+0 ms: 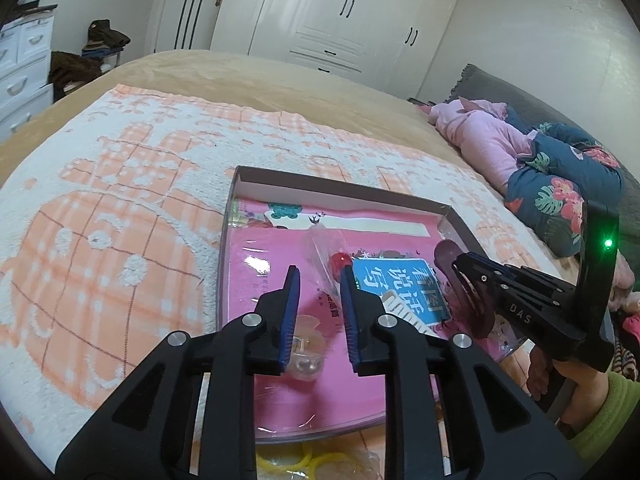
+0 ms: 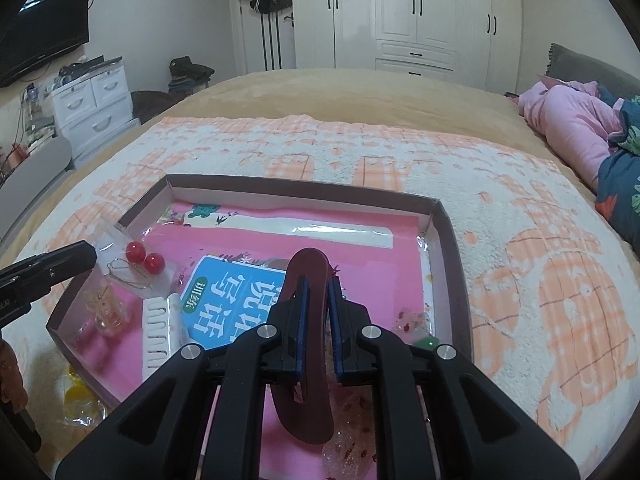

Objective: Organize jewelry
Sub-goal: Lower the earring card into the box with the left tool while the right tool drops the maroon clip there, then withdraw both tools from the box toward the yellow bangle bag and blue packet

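Right wrist view: right hand-held gripper (image 2: pixel 317 280) narrowly clasps a dark red hair clip (image 2: pixel 306 344); left hand-held gripper (image 1: pixel 322 280) stands empty, slightly apart.

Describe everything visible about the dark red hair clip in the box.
The hair clip is long, curved and dark maroon, glossy like plastic, with a rounded far tip. It stands on edge, lengthwise between the right tool pads, which sit close against its sides; its near end hangs over a clear speckled clip. It is over the pink-lined box, beside a blue booklet.
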A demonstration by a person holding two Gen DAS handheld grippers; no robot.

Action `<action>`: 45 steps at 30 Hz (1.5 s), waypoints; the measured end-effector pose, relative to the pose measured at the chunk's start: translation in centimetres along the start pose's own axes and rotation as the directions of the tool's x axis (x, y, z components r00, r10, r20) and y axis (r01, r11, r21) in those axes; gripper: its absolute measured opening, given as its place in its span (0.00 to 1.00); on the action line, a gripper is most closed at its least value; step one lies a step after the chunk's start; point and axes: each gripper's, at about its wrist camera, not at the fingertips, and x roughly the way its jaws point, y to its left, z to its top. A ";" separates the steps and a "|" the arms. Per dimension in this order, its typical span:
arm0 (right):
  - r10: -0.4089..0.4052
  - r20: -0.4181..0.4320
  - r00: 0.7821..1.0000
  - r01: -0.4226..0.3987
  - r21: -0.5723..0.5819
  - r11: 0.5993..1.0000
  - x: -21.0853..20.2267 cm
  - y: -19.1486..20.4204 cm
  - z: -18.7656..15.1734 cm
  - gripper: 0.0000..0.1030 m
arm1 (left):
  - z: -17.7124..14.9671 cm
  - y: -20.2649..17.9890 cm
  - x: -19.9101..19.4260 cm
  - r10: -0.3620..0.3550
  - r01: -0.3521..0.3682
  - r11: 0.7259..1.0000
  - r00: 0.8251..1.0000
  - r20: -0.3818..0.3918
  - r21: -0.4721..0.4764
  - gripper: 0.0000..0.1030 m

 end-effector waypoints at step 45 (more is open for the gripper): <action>0.004 0.303 0.953 -0.005 0.000 1.000 -18.1 -0.4 -4.8 0.78 | -2.5 -4.9 -13.2 0.058 -0.082 0.993 0.967 0.250 0.087 0.89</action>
